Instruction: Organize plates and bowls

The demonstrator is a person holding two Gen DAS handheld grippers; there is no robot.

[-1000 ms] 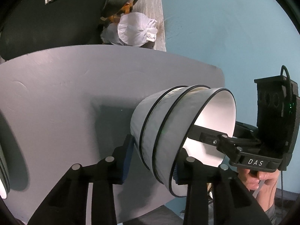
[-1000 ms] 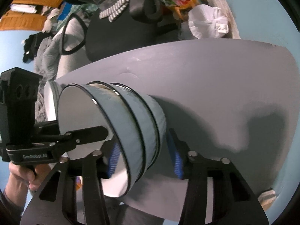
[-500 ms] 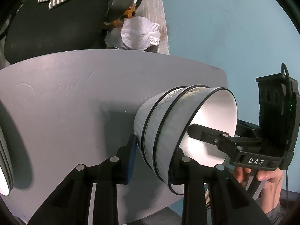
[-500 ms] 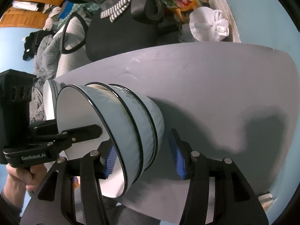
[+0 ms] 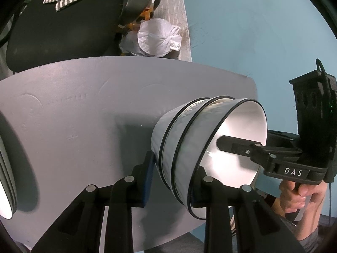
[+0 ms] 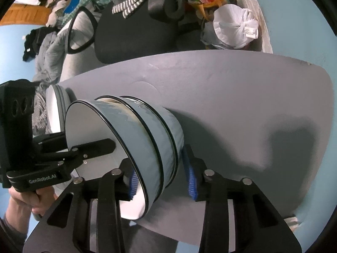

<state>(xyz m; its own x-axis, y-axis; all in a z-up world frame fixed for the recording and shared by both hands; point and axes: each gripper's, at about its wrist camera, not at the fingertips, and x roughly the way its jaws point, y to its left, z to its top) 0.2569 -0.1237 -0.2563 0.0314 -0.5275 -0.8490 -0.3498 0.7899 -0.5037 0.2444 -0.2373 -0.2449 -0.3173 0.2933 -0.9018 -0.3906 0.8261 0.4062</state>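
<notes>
A stack of three nested pale blue bowls (image 5: 185,145) with black rims and white insides stands on the grey table (image 5: 84,116). My left gripper (image 5: 170,179) straddles the stack's wall, one finger inside and one outside, its pads close to the wall. My right gripper (image 6: 162,179) straddles the opposite wall of the same bowl stack (image 6: 151,139) the same way. Each gripper shows in the other's view, with one finger inside the top bowl. A stack of plates (image 6: 55,109) lies at the table's left end, also seen in the left wrist view (image 5: 6,179).
A black office chair (image 6: 134,25) stands behind the table, with a white plastic bag (image 6: 233,29) and clutter beside it. The blue floor lies past the table's right edge (image 5: 252,88).
Both grippers and the bowl stack have shifted slightly; the view has drawn back a little from the table. The fingers stay around the stack's walls.
</notes>
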